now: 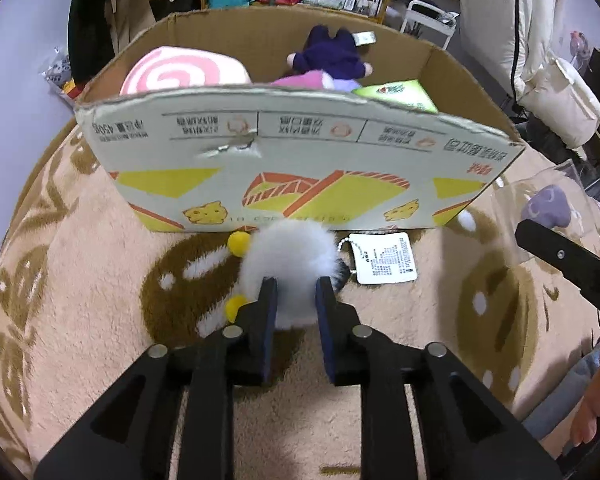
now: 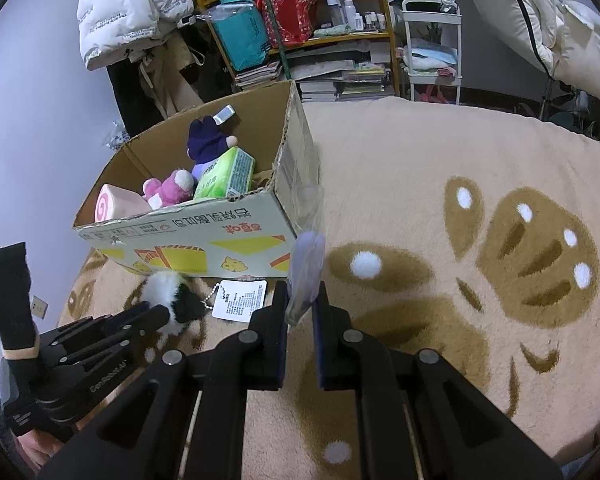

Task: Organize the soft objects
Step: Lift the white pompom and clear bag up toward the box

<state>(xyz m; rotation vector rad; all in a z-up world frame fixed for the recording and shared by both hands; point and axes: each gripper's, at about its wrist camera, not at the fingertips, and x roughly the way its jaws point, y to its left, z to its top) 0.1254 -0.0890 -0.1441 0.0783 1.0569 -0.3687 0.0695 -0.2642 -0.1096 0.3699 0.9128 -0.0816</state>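
Observation:
A fluffy white plush toy (image 1: 290,252) with yellow pompoms and a paper tag (image 1: 384,258) lies on the beige blanket just in front of the cardboard box (image 1: 300,152). My left gripper (image 1: 296,284) has a pad on each side of the toy, pressing into its fur. In the right wrist view the toy (image 2: 172,292) shows black and white patches, with the left gripper (image 2: 156,312) on it. My right gripper (image 2: 300,288) is shut on a clear plastic bag (image 2: 306,256) that holds a small purple plush. The box (image 2: 188,224) holds a pink swirl roll (image 2: 108,202), a pink plush (image 2: 172,188), a dark purple plush (image 2: 206,140) and a green tissue pack (image 2: 224,176).
The beige blanket (image 2: 420,160) with brown prints spreads wide to the right of the box. Behind it stand a yellow shelf (image 2: 384,36) full of bags and books, a white cart (image 2: 432,52) and hanging jackets (image 2: 120,8). A person's hand (image 1: 588,412) shows at the lower right.

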